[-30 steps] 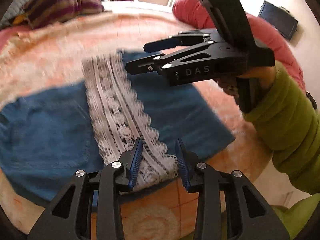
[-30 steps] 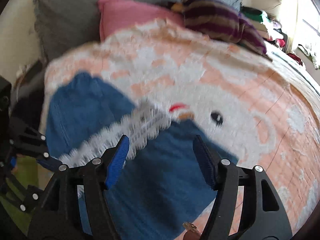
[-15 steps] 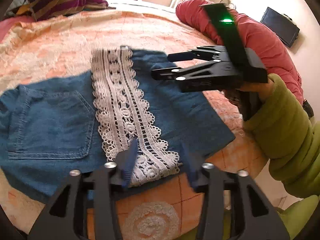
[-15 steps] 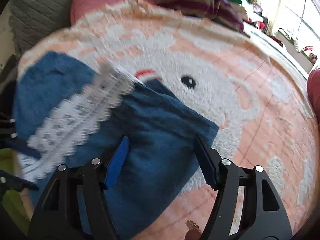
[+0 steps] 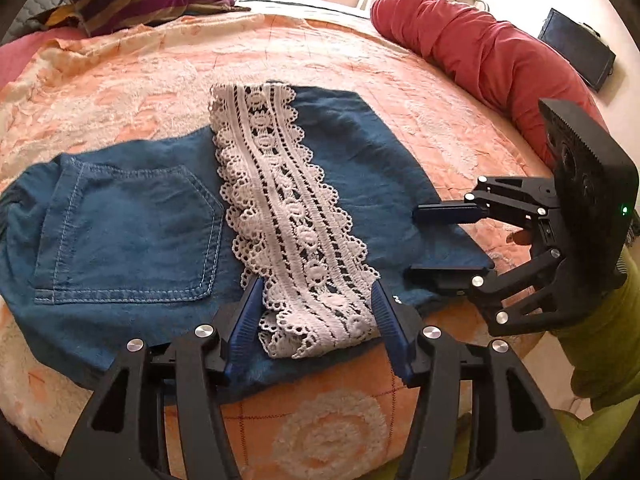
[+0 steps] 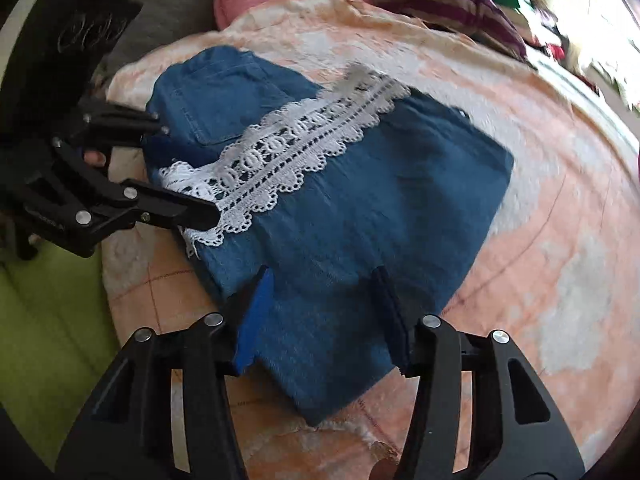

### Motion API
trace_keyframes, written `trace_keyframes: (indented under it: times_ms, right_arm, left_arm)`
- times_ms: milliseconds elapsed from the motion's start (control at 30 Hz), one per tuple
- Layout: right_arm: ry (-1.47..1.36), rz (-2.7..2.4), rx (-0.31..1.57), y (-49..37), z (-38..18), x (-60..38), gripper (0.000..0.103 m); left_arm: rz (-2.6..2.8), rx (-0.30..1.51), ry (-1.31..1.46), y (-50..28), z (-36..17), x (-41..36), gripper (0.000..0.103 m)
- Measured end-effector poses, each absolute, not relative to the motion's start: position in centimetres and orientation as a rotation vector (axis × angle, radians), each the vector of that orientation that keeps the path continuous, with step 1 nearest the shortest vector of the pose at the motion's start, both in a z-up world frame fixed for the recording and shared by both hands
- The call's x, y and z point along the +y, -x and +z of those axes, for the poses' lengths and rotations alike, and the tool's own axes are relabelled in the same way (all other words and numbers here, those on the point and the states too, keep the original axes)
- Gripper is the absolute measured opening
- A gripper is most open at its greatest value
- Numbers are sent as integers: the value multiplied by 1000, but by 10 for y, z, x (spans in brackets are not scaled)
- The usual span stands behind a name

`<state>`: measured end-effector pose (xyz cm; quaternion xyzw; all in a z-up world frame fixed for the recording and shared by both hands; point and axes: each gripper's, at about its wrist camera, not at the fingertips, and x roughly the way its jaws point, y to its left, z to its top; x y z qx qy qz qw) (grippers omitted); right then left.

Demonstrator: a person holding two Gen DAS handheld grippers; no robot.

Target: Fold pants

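Pants (image 5: pixel 128 220) lie flat on the bed (image 5: pixel 320 48), already folded over so the white lace hem (image 5: pixel 288 216) runs across the denim: soft, light, limp cloth, the doubled layers will slide on each other, and the open lace can snag a pad, so I'd judge the thick denim edges the better grip. Left claw (image 5: pixel 316 312) has just been opening, stands wide astride the near lace end, pads clear. Right claw (image 6: pixel 320 312) has just been closing, half-wide over the near denim edge, nothing pinched that I see; I'd take that folded edge.
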<state>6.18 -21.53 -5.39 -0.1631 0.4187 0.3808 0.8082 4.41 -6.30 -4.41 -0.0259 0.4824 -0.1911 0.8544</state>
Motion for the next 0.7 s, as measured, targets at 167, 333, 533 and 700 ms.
trace_keyframes:
  times_ms: [167,333,533,700]
  right_arm:
    - [338,795,885,-58,-53,-215,44]
    - [288,782,866,-50,-45,-226,47]
    - [225,750,824,-46,-29,-241,64]
    - [192,710,768,-48,-11,-249,81]
  left_arm:
    - [-391,1016,48,-44,-45,-63,55]
    - [-374,991,50,-36,-34,-60,55]
    - [-335,945,82,-27,-15,-43,66]
    - [-313,906,77,-20,0,-37,72]
